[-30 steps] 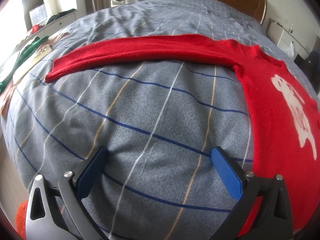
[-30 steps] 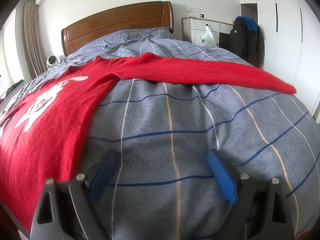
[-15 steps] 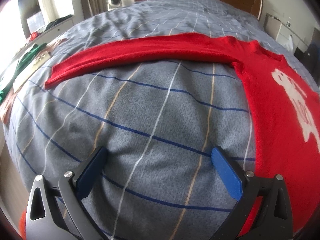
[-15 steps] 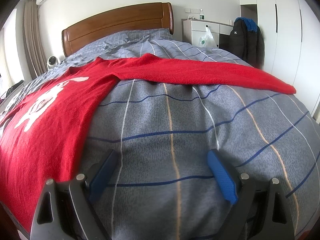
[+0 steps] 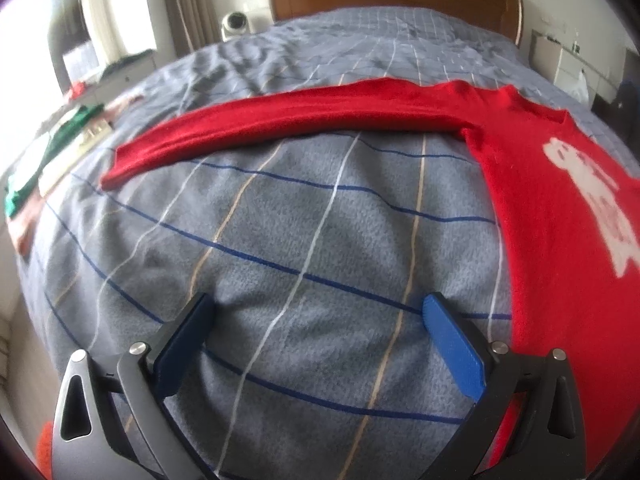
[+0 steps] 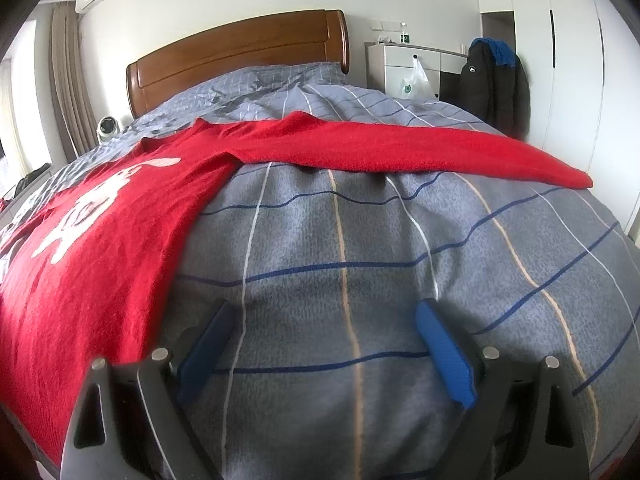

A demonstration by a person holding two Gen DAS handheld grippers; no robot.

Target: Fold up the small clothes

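A red sweater (image 5: 560,216) with a white animal print lies flat on the bed, sleeves spread out. In the left wrist view its left sleeve (image 5: 280,124) runs across the top, cuff at the left. In the right wrist view the sweater (image 6: 100,240) lies at the left and its other sleeve (image 6: 420,152) stretches right. My left gripper (image 5: 318,320) is open and empty over the bare blanket, below the sleeve. My right gripper (image 6: 326,328) is open and empty over the blanket, beside the sweater's side edge.
The bed has a grey blanket (image 5: 280,240) with blue, white and tan lines and a wooden headboard (image 6: 240,56). Green and other clothes (image 5: 48,152) lie on a surface at the left. A white dresser (image 6: 404,68) and dark jacket (image 6: 492,80) stand at the right.
Both grippers have tilted or moved slightly, so the sweater sits a little lower in both views. Both stay open. The sweater has not moved.
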